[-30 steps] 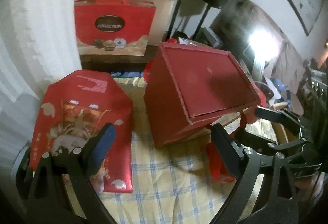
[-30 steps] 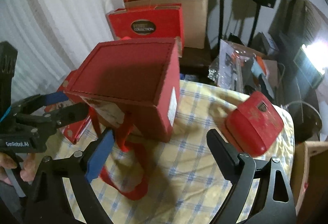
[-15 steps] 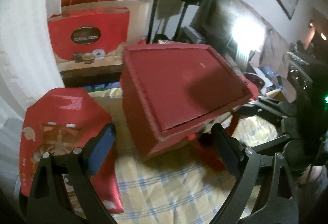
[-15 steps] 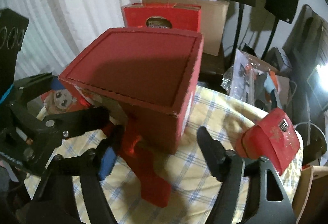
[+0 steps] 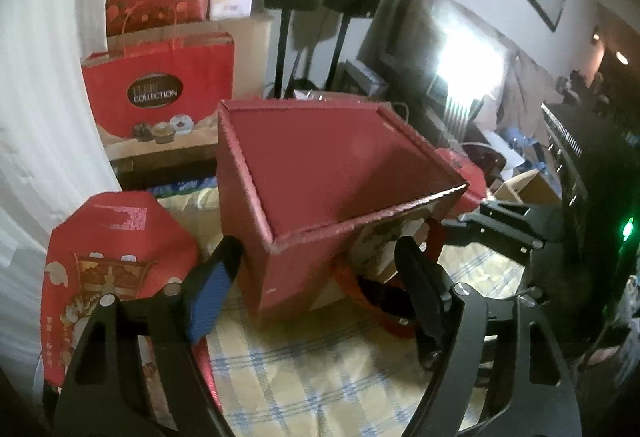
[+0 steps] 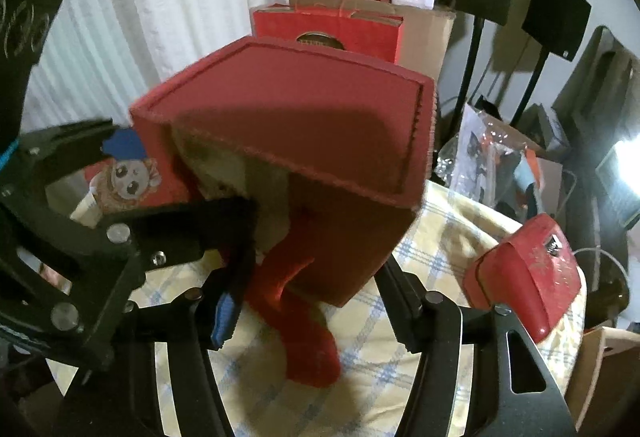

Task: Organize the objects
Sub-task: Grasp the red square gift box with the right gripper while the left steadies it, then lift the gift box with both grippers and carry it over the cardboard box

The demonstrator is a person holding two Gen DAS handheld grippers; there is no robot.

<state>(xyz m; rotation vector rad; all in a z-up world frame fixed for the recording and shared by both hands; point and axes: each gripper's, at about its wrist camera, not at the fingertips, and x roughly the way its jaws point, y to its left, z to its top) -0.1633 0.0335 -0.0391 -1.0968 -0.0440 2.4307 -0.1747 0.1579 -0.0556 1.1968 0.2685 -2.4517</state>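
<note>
A large dark red gift box stands tilted on the checked tablecloth, one side lifted, its red strap hanging below. It also shows in the right wrist view. My left gripper is open with its fingers on either side of the box's near lower corner. My right gripper is open with its fingers on either side of the box's lower part and strap. Each gripper shows in the other's view, at opposite sides of the box.
A flat red octagonal gift box lies at the left. A small red case lies at the right of the table. Red gift bags and a cardboard box stand behind. Black speaker stands are beyond.
Both grippers have moved in closer to the red box, which now stands between each pair of fingers. The box looks more tilted than a second ago.
</note>
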